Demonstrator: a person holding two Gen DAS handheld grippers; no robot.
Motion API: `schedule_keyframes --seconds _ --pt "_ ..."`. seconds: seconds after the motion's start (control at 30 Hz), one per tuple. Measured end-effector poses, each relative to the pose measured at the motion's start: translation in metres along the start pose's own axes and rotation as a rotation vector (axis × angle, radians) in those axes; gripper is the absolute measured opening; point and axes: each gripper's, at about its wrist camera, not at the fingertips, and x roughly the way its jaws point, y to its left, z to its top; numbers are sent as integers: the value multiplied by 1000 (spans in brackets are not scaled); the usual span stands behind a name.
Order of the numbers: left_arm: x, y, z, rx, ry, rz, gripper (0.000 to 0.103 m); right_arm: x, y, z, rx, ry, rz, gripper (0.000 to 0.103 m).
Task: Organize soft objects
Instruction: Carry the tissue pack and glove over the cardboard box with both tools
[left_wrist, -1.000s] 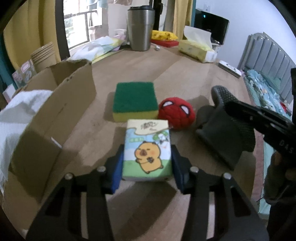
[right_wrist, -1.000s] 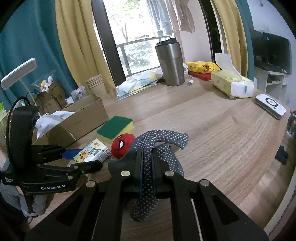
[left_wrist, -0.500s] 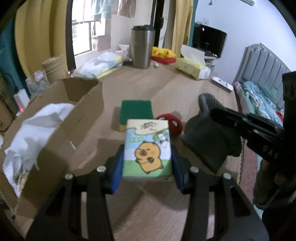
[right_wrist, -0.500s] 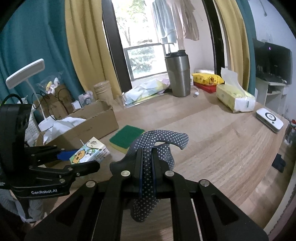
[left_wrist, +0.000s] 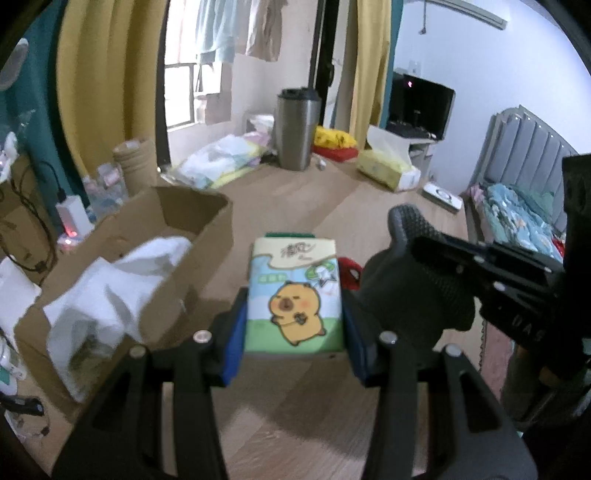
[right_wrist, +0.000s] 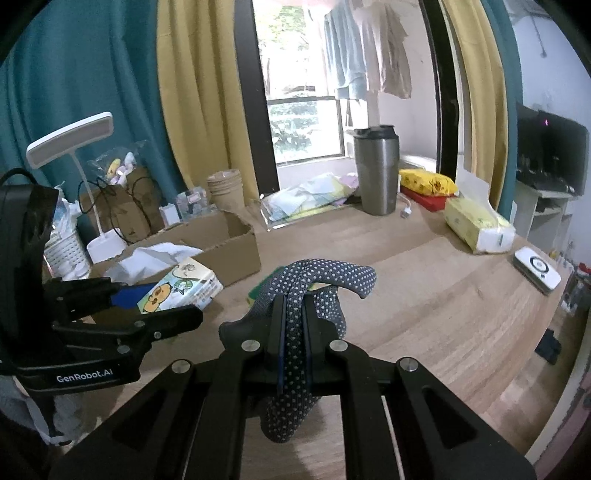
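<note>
My left gripper (left_wrist: 293, 328) is shut on a tissue pack (left_wrist: 293, 295) with a capybara print and holds it above the wooden table. The pack also shows in the right wrist view (right_wrist: 181, 286). My right gripper (right_wrist: 293, 332) is shut on a dark dotted glove (right_wrist: 314, 280), held up just right of the pack; the glove also shows in the left wrist view (left_wrist: 413, 280). A red spider-face ball (left_wrist: 349, 271) and a green sponge (right_wrist: 264, 284) lie on the table, mostly hidden. An open cardboard box (left_wrist: 184, 229) with a white cloth (left_wrist: 110, 280) stands at the left.
A steel tumbler (right_wrist: 376, 170), a yellow tissue box (right_wrist: 476, 225), a white flat device (right_wrist: 537, 269), stacked paper cups (right_wrist: 225, 188) and a plastic bag of papers (right_wrist: 310, 195) stand at the table's far side. A desk lamp (right_wrist: 70, 147) is far left.
Both grippers have risen from the table with the tissue pack and the glove. The sponge and the red ball have dropped behind the held objects; the box is now closer at the left.
</note>
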Motion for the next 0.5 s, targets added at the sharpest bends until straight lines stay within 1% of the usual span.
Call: schedule_keyframes --seconds 0.23,0.5 --pt "-18 8 4 -12 -39 12 47 -4 23 16 -49 -15 8 8" --pt "-35 33 11 -56 -77 48 47 -3 44 35 -86 -38 23 8"
